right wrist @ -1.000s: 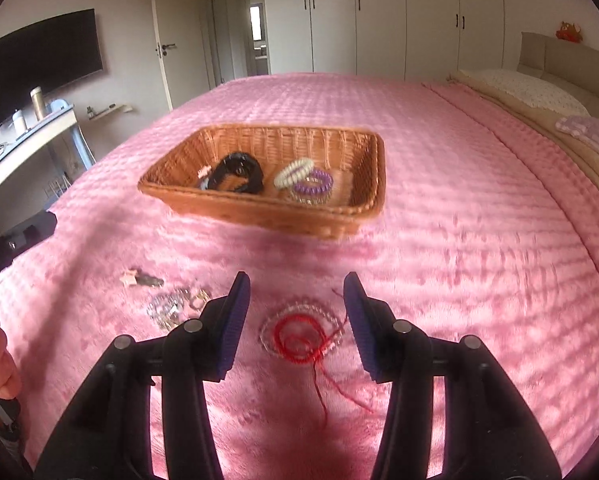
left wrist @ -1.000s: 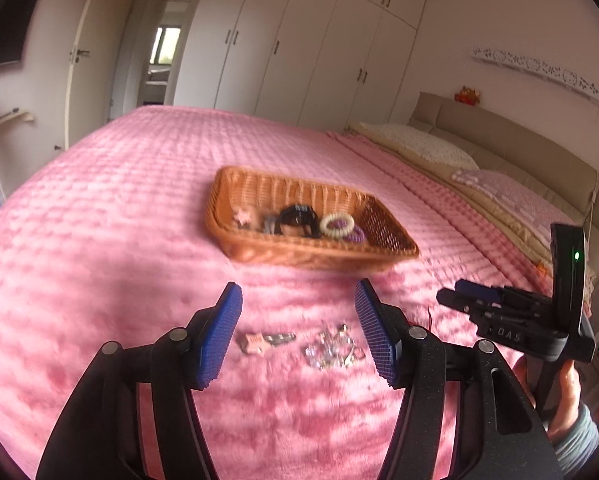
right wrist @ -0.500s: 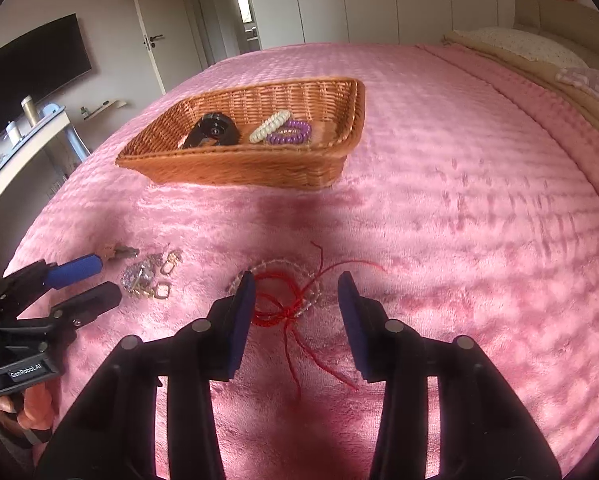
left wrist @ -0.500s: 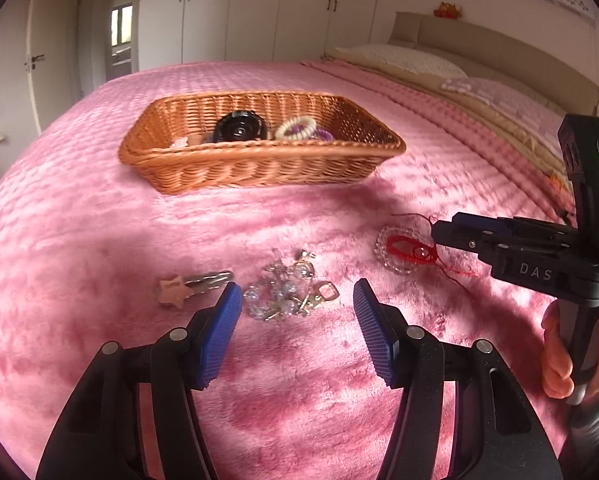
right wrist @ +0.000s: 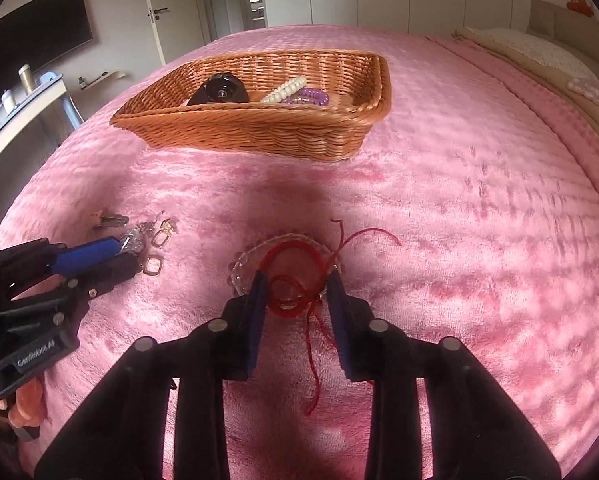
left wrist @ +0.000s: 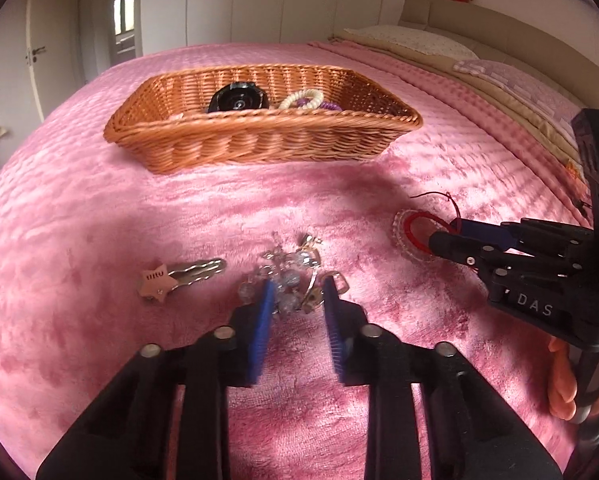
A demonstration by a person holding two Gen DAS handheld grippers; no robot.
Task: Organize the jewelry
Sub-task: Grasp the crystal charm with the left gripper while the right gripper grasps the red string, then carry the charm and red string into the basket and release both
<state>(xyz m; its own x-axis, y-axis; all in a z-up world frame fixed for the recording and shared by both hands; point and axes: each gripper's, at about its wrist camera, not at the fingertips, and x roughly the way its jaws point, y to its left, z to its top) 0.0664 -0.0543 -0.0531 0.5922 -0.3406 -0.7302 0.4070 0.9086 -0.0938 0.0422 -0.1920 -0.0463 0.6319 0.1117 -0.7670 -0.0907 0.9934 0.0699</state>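
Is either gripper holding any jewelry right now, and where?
Cannot tell: left gripper jaws straddle the clear beaded cluster, right gripper jaws the red cord bracelet.

Tangled jewelry (left wrist: 289, 280) on pink bedspread (left wrist: 79, 240)

Plush pink bedspread (left wrist: 99, 240), matt and fuzzy all over. Woven wicker basket (left wrist: 259, 144) at twelve o'clock, ribbed and warm. Glinting metal hair clip (left wrist: 195, 270) at nine, glassy clear beads (left wrist: 287, 280) beside it. Red thread bracelet (right wrist: 295, 276), soft cord. Left tool (left wrist: 297, 300), matt black plastic.

Both grippers dropped and narrowed.
Left gripper (left wrist: 297, 300) now brackets clear-bead silver charm cluster (left wrist: 287, 276); right gripper (right wrist: 297, 288) brackets red cord bracelet (right wrist: 293, 276).
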